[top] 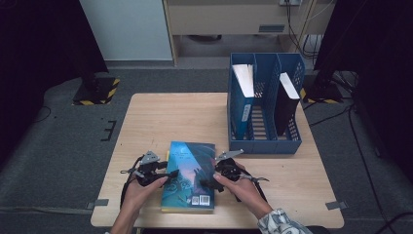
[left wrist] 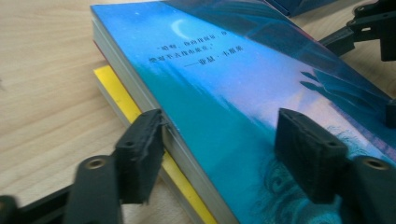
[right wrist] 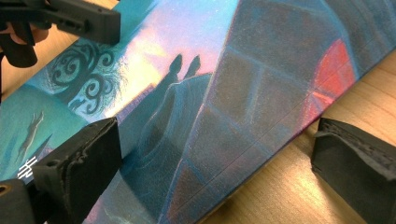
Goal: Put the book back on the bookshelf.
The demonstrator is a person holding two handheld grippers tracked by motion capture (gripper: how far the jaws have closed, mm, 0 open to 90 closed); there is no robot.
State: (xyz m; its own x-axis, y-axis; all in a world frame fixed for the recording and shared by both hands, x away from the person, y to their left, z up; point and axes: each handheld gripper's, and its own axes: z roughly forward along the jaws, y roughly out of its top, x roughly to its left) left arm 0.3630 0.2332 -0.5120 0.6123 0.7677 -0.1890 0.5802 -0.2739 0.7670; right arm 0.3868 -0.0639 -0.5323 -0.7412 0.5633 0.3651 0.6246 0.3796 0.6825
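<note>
Left gripper [left wrist: 219, 140] jaws apart, straddling blue book [left wrist: 233, 93] edge; right gripper [right wrist: 215, 163] likewise apart, possibly untouching.

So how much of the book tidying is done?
Done: two books already stand in the blue file rack. In hand: the left gripper and right gripper each straddle an edge of the blue book, which lies flat on the table; neither clamps it yet. Left: lifting it, probably into the rack, then the yellow-edged book beneath.
</note>
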